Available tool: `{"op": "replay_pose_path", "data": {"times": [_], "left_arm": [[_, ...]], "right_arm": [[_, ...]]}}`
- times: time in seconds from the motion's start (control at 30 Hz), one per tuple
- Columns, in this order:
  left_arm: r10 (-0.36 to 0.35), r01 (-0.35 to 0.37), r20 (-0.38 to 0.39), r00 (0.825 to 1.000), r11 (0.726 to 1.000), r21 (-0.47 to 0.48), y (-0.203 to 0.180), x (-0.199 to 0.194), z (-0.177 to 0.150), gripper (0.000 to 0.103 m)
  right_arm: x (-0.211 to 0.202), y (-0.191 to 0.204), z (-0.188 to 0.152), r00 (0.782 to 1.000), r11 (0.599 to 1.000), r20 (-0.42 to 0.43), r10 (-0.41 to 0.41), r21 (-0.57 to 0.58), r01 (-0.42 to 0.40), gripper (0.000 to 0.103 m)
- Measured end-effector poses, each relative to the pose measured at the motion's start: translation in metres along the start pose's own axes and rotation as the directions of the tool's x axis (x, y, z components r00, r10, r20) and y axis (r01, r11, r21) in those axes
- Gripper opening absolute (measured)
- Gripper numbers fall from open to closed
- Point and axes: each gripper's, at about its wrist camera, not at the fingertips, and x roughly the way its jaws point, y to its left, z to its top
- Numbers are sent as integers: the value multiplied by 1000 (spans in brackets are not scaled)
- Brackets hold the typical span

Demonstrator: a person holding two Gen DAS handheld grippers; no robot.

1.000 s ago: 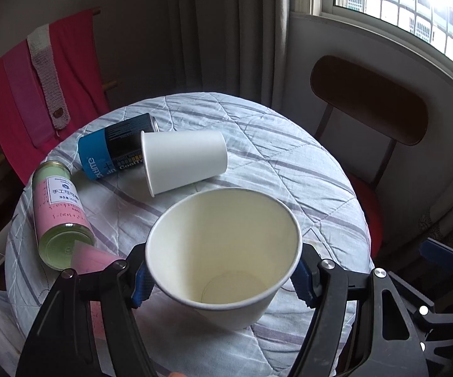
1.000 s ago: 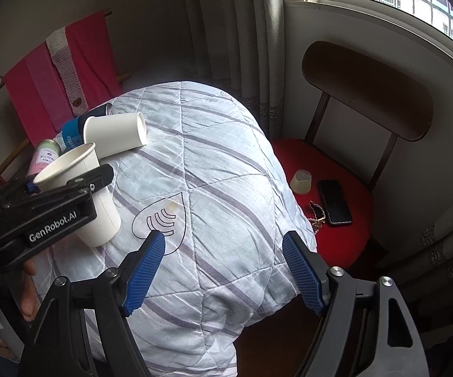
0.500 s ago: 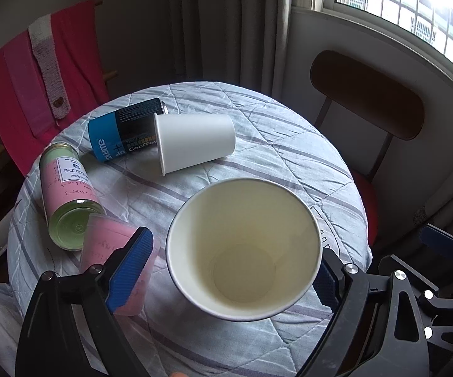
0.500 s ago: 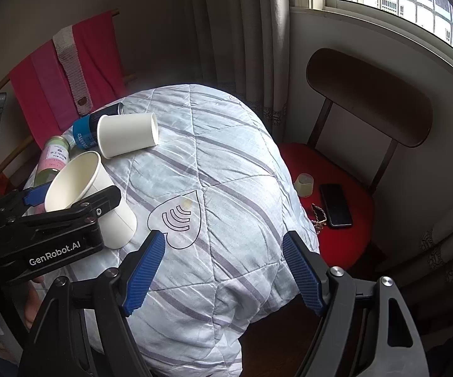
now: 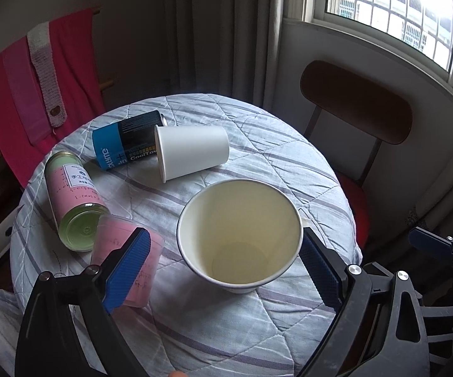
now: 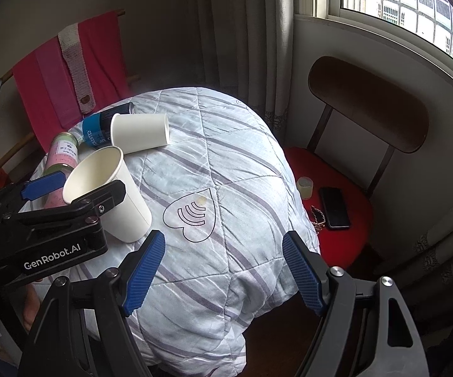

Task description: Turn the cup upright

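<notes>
Item: paper cup (image 5: 239, 235), upright, mouth up, near the bench (image 5: 257, 132) front edge. Light, thin-walled, crushable; hold mid-wall, gently. Left gripper (image 5: 223, 267) jaws open, straddling it. Right gripper (image 6: 223, 270) jaws open, empty.

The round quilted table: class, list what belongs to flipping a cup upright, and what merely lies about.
Job:
upright white paper cup
white paper cup lying on its side
left gripper

Lying about:
blue and black can
pink and green bottle
translucent pink cup
</notes>
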Motion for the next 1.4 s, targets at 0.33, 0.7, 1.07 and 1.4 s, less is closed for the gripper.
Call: {"op": "replay_pose_path", "data": {"times": [0.33, 0.7, 1.07, 1.4], "left_arm": [[-25, 25, 3, 1000, 1000, -3, 2, -13, -4, 96], [-31, 32, 22, 999, 999, -17, 21, -45, -14, 96], [55, -52, 82, 995, 998, -33, 66, -94, -32, 96], [121, -116, 135, 983, 992, -46, 100, -132, -45, 96]], "right_arm": [[-7, 0, -1, 1000, 1000, 4, -19, 3, 19, 79], [-25, 17, -3, 999, 999, 29, -33, -35, 34, 79], [-47, 62, -2, 997, 994, 73, 6, -109, 2, 79], [-66, 108, -3, 994, 984, 105, 35, -175, -16, 79]]}}
